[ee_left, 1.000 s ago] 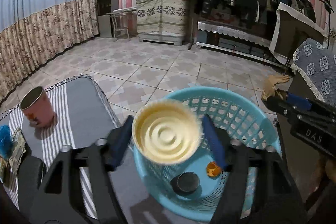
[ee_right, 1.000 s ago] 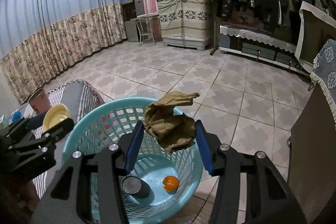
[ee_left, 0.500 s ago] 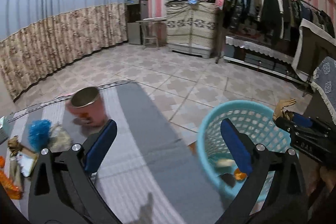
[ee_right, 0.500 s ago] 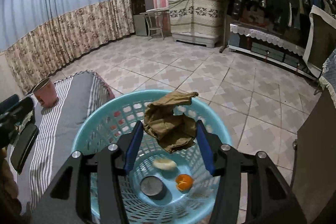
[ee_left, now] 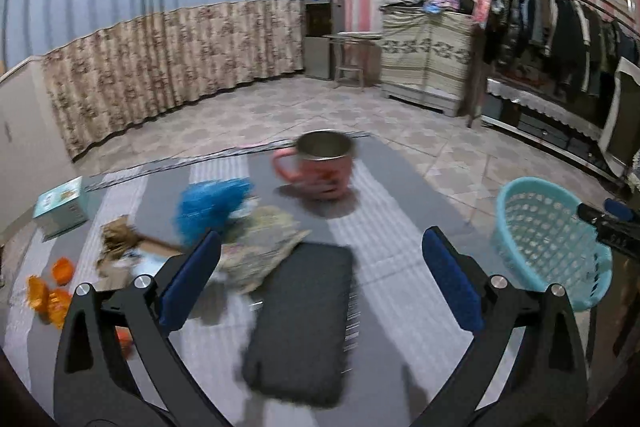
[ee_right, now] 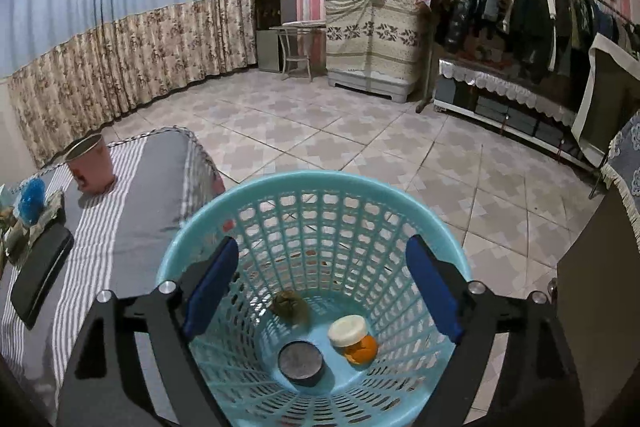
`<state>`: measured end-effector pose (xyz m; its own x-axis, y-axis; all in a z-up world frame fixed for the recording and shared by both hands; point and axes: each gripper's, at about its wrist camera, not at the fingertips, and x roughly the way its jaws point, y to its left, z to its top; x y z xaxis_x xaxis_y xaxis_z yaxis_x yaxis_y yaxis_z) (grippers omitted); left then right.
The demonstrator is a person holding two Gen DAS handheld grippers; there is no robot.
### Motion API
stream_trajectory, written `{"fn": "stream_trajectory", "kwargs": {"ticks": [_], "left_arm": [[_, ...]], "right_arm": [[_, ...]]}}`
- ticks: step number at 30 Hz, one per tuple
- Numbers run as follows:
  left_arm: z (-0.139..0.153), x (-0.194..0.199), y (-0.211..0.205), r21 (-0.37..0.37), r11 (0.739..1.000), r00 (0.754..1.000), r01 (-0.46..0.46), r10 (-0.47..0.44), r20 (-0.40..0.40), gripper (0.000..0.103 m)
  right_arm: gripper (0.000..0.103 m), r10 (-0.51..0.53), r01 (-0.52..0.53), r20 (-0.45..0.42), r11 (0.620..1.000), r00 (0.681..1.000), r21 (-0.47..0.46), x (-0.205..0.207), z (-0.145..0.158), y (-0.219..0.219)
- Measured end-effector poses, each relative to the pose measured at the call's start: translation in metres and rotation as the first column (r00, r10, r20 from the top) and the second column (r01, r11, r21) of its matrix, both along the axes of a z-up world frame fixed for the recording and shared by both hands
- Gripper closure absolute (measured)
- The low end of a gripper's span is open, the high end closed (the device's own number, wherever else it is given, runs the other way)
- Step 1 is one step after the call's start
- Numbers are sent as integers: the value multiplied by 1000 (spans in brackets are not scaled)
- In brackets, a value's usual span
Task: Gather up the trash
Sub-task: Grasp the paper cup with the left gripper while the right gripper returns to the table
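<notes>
Several scraps left on bench (ee_left: 400,227): orange peel (ee_left: 48,295), torn paper (ee_left: 120,243), all light, limp; pinch mid-body. Left gripper (ee_left: 320,287) and right gripper (ee_right: 320,287) wide apart, empty, right over basket (ee_right: 452,239).

The basket (ee_right: 400,203) is pale turquoise, a lattice of small square holes. In it lie a dark grey round tin (ee_right: 301,362), a cream lid (ee_right: 347,330) over orange peel (ee_right: 366,349), and an olive-brown wad (ee_right: 291,307). The tablecloth (ee_left: 400,267) runs in grey and white stripes (broad grey, fine white). The cup (ee_left: 320,167) is pink, the crumpled bag (ee_left: 212,203) bright blue, the case (ee_left: 304,323) black.
</notes>
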<state>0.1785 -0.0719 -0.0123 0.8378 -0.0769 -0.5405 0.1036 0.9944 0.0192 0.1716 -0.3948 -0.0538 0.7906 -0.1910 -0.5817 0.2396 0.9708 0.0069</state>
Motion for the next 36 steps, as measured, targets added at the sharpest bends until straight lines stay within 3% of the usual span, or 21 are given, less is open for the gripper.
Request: {"fn": "stream_trajectory", "kwargs": {"ticks": [4, 14, 23, 26, 27, 30, 36], "left_arm": [[-4, -7, 44, 42, 997, 998, -68, 68, -4, 6], [-29, -2, 139, 57, 985, 983, -165, 169, -74, 8], [-61, 41, 184, -8, 987, 965, -158, 153, -212, 29], [-76, 53, 182, -10, 991, 955, -134, 126, -269, 48], [-78, 55, 180, -8, 992, 953, -126, 119, -278, 60], [-79, 54, 171, 24, 994, 960, -106, 109, -257, 80], [-43, 46, 166, 12, 995, 984, -100, 101, -147, 85]], "right_arm": [[19, 29, -29, 21, 1000, 999, 3, -7, 5, 21], [19, 133, -133, -28, 991, 991, -27, -7, -5, 88], [19, 197, -203, -85, 977, 977, -65, 5, -15, 122], [19, 206, -215, -101, 973, 973, -86, 8, -18, 128], [19, 205, -215, -103, 973, 973, -90, 8, -19, 128], [19, 205, -215, -109, 973, 973, -89, 9, -20, 128], [19, 214, -223, -101, 971, 972, -89, 11, -17, 132]]}}
